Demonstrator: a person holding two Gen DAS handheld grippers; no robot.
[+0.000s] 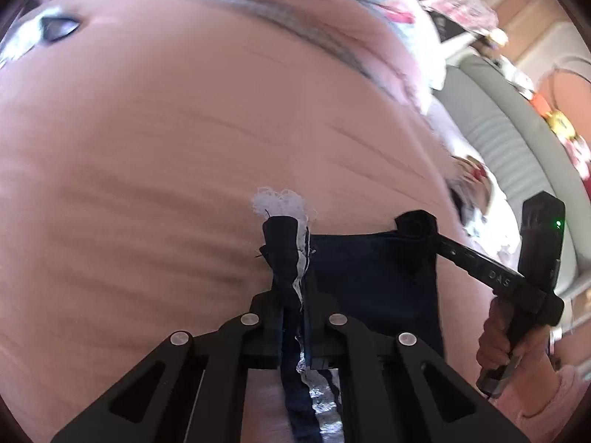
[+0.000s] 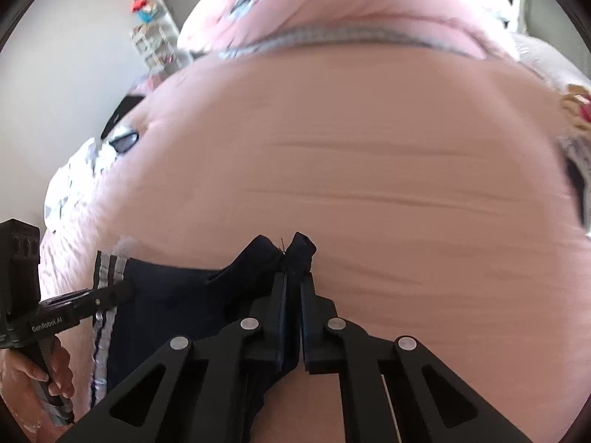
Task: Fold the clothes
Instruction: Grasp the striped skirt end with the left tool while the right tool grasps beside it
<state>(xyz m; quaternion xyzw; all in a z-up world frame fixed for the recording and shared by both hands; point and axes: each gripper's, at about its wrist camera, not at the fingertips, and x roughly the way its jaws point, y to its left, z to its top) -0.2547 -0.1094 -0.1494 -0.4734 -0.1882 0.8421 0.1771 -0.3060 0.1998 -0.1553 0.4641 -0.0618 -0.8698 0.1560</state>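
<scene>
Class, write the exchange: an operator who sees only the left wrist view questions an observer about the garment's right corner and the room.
Operator: Is the right gripper shut on the garment?
Observer: Yes, its fingers pinch a bunched navy corner.
Operator: Anything beside the bed?
Observer: A white shelf with toys on top, against the wall.

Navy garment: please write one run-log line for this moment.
left gripper: shut on navy garment | right gripper: shut on navy garment | surface: pink bedcover
</scene>
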